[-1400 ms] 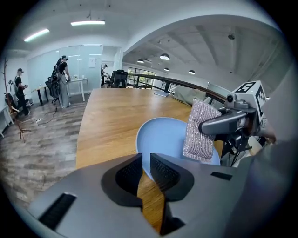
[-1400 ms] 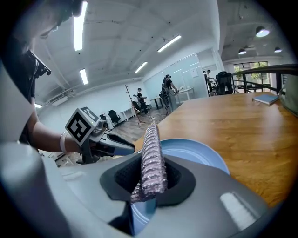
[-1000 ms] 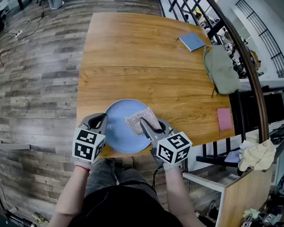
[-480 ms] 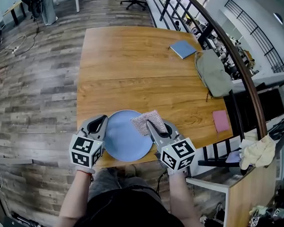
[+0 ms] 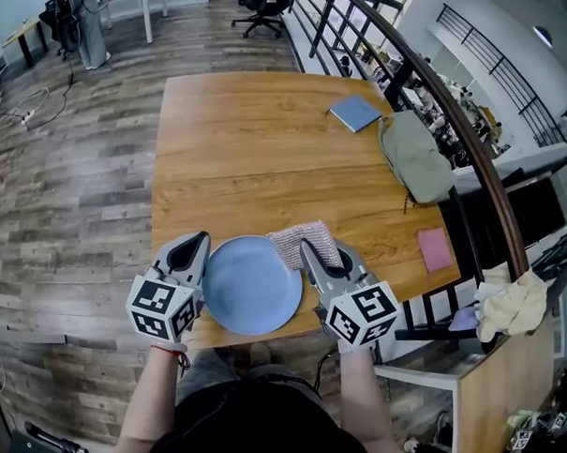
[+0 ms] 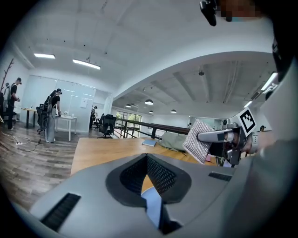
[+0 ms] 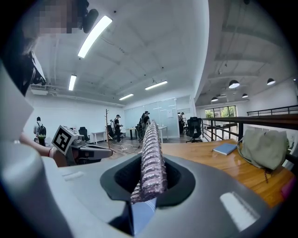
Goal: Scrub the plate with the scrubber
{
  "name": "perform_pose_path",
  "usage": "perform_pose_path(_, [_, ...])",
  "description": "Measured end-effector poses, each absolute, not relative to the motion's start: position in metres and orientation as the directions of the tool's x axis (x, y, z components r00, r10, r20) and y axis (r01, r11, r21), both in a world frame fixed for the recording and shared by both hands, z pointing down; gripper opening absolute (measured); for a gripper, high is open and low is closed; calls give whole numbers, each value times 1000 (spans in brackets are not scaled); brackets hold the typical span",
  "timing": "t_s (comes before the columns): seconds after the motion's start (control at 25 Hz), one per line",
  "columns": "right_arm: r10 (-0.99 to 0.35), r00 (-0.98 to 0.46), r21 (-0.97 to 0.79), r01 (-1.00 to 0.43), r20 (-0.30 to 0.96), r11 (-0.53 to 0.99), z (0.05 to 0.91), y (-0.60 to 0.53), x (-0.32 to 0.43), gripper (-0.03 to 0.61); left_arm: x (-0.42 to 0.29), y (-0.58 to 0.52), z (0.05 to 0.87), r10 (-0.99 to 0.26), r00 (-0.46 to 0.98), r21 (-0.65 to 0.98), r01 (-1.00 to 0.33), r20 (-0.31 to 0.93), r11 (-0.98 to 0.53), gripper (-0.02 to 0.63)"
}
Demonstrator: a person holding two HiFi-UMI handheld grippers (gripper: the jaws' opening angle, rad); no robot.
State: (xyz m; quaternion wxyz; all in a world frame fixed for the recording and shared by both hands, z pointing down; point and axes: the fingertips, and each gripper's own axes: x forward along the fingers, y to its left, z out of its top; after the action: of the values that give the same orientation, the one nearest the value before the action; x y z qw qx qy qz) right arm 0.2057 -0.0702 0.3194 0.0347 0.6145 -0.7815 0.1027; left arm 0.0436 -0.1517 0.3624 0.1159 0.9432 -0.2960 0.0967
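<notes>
The closed left gripper (image 5: 199, 241) pinches the stiff, likely slippery round blue plate (image 5: 248, 287) by its rim, while the right gripper (image 5: 310, 251) clamps the soft, evidently light pinkish mesh scrubber (image 5: 302, 239) at its edge.

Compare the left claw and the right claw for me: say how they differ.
The left claw is shut on the rim of the blue plate; the right claw is shut on the knitted scrubber. The left claw sits at the plate's left edge, the right claw near its right edge. Both are closed on something and point away from the person, over the wooden table.
</notes>
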Motion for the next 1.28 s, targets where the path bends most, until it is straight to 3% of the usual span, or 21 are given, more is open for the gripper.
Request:
perform_pose_path(0.64, [-984, -173, -71, -983, 49, 169, 273, -75, 222, 74, 34, -170, 315, -570, 814, 169, -580, 111, -797, -5])
perform_pose_path(0.96, [-993, -113, 42, -993, 29, 114, 257, -68, 232, 75, 28, -170, 301, -584, 809, 187, -586, 72, -788, -5])
perform_pose_path(1.28, [-993, -113, 41, -993, 14, 114, 256, -64, 227, 74, 21, -164, 299, -591, 805, 198, -590, 60, -783, -5])
